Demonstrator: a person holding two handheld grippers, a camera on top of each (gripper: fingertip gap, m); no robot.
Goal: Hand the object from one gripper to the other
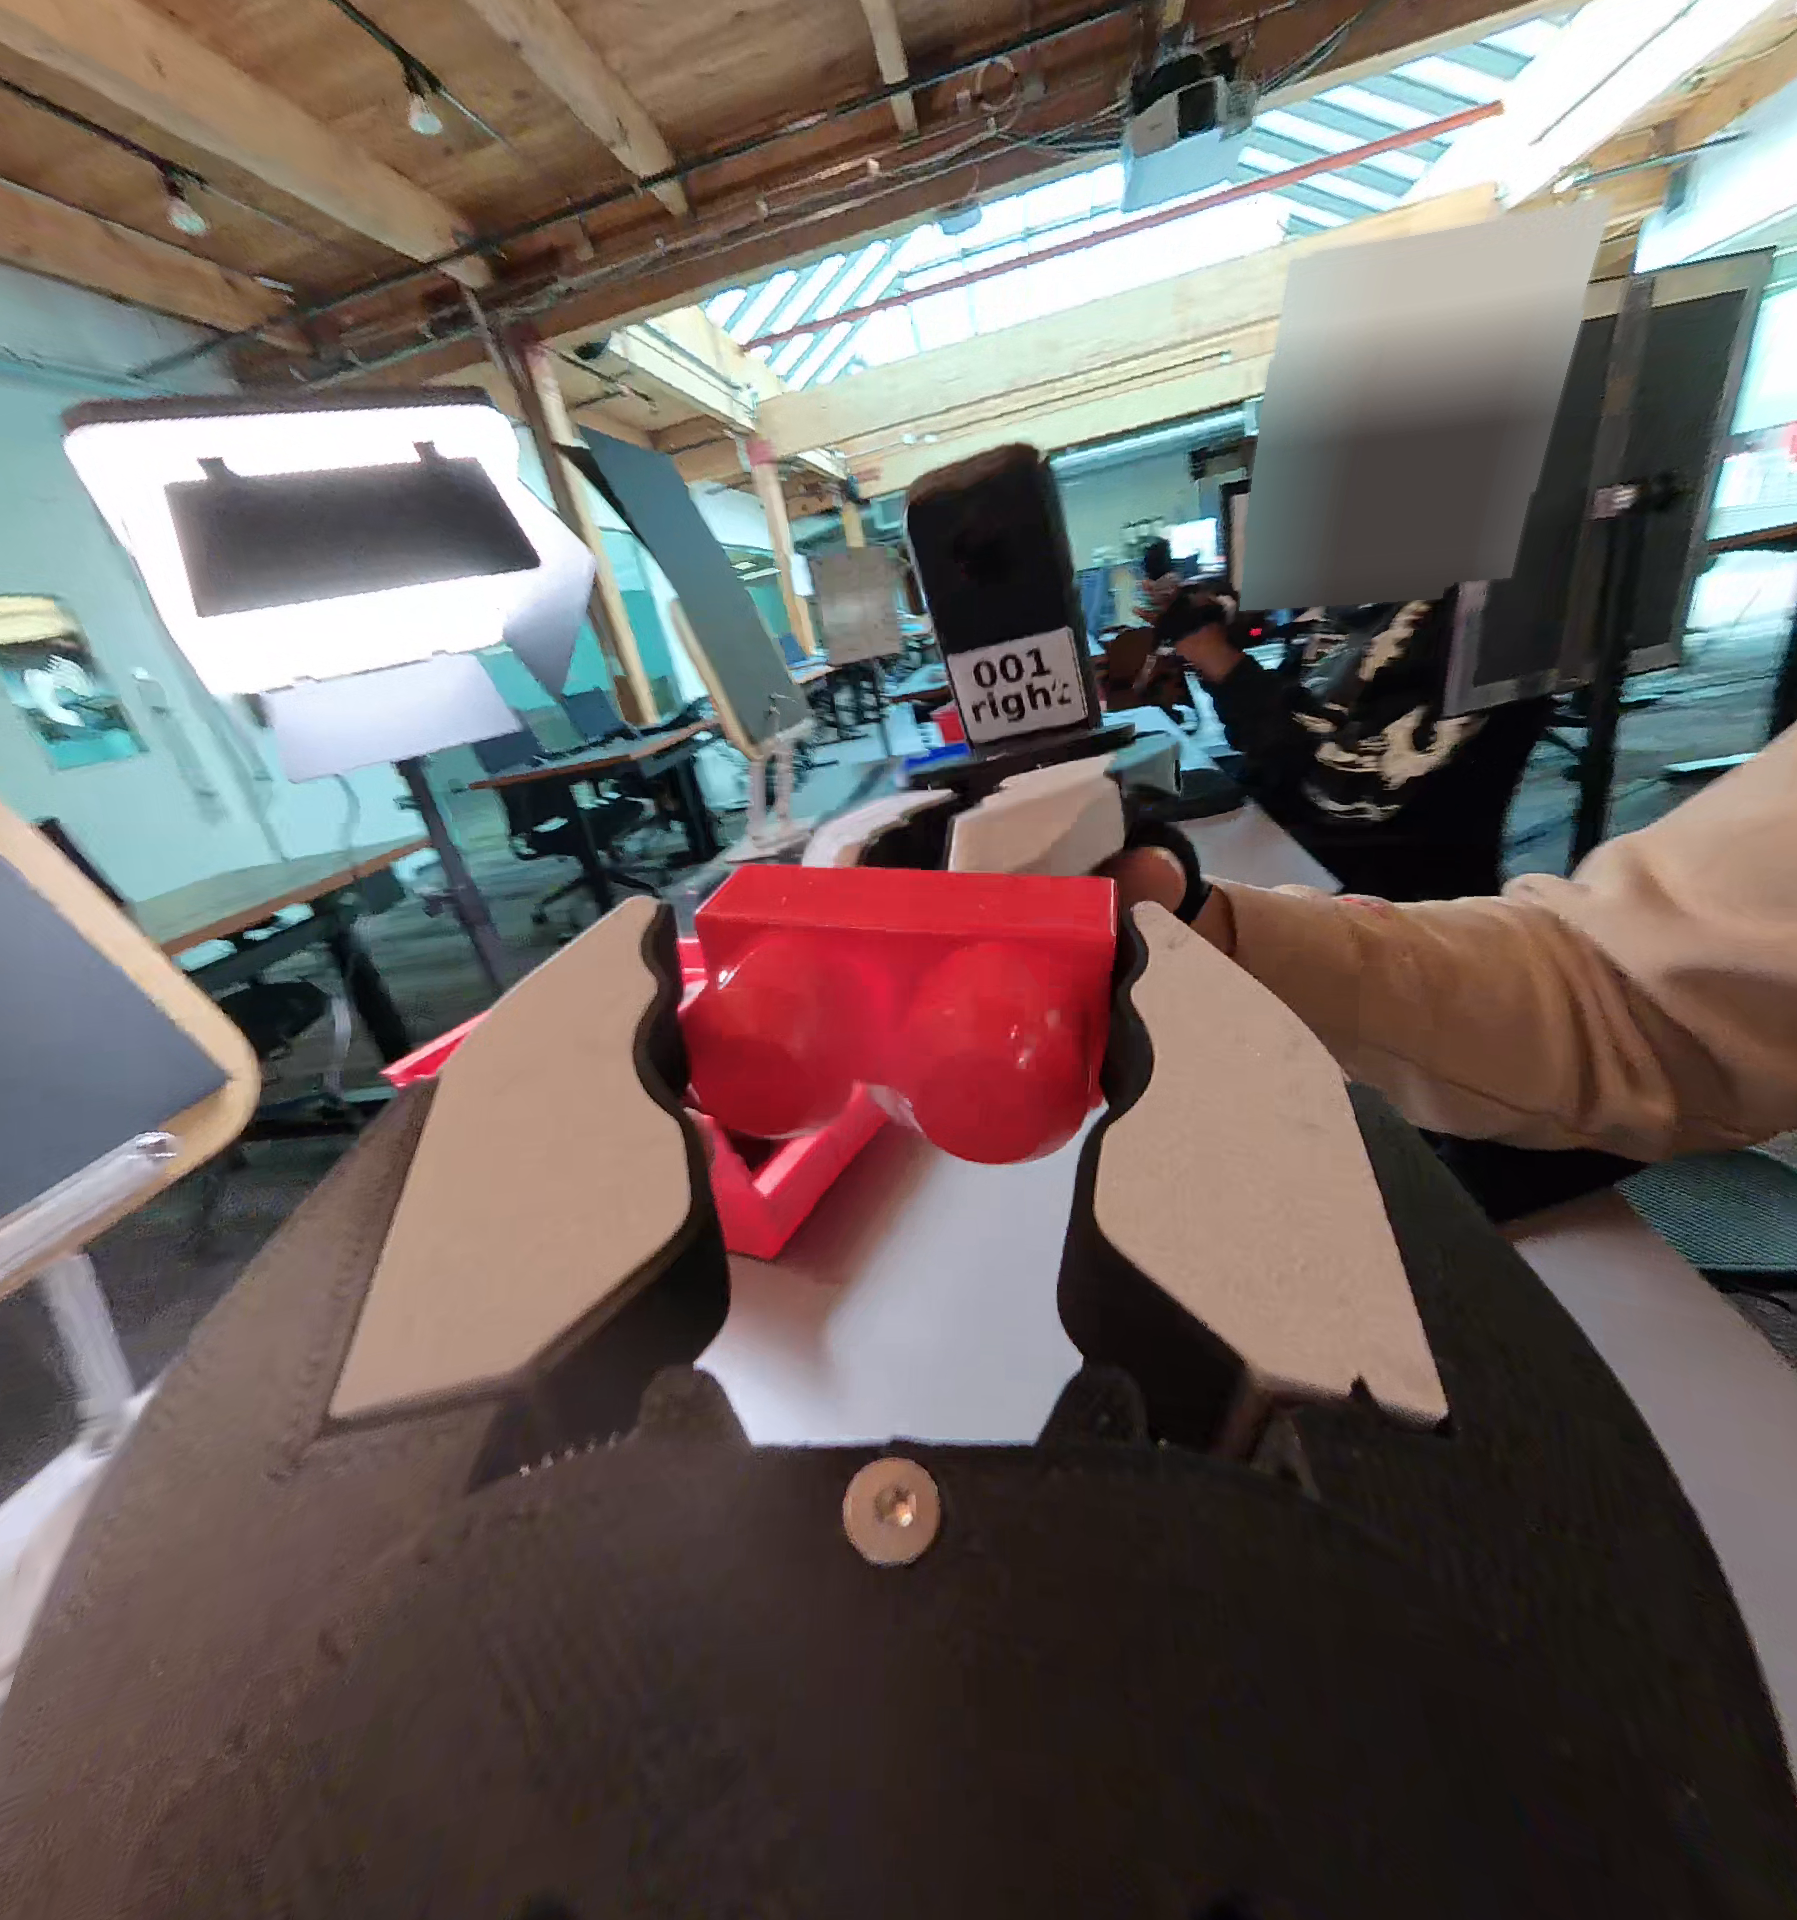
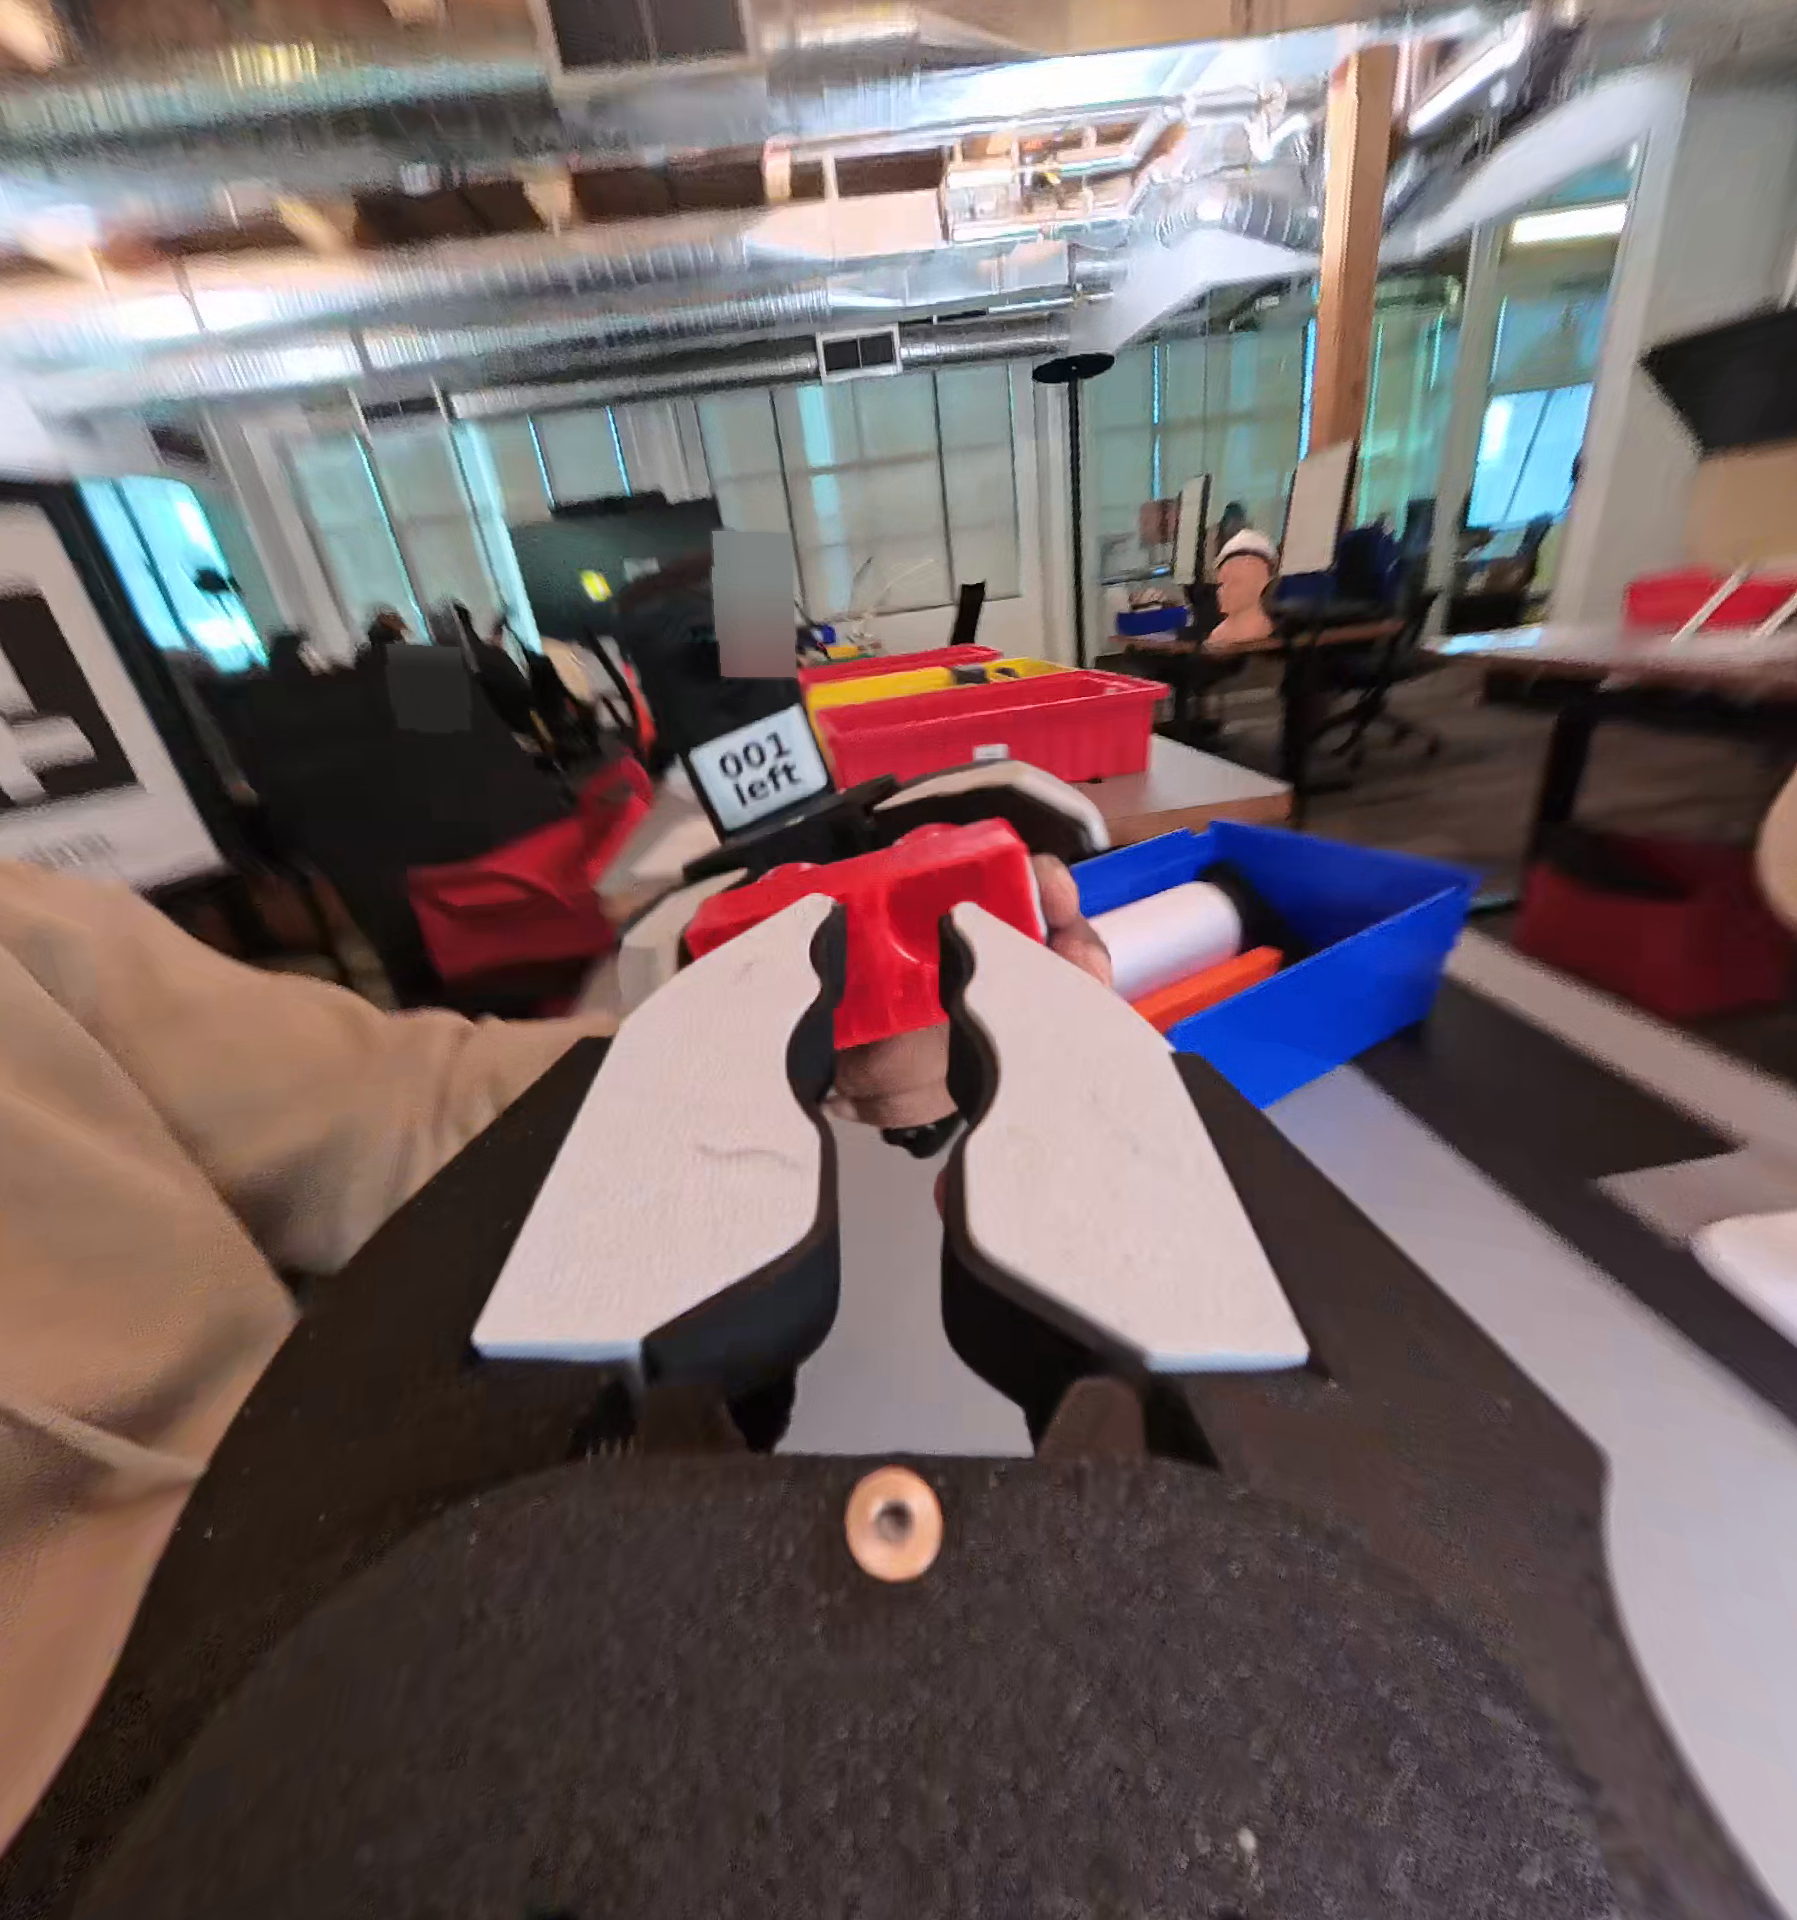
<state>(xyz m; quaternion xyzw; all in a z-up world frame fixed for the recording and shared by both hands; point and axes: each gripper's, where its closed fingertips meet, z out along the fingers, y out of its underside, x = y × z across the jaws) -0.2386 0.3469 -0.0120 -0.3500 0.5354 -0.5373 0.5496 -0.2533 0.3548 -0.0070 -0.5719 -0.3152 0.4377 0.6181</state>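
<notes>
Both grippers, left gripper (image 1: 899, 997) and right gripper (image 2: 889, 961), clamp the red block (image 1: 904, 997) above the blue bin (image 2: 1320, 935): release one slowly.

Open-plan workshop-office — exposed timber ceiling (image 1: 250, 125), desks (image 1: 582, 764), parts bins (image 2: 987, 722), studio light (image 1: 333, 540).

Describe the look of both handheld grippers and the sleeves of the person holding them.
Both grippers, left gripper and right gripper, share a rough black body with a metal screw at centre and two flat light-grey fingers edged in wavy black pads. Each carries a black camera block with a white label. The sleeves are beige.
</notes>
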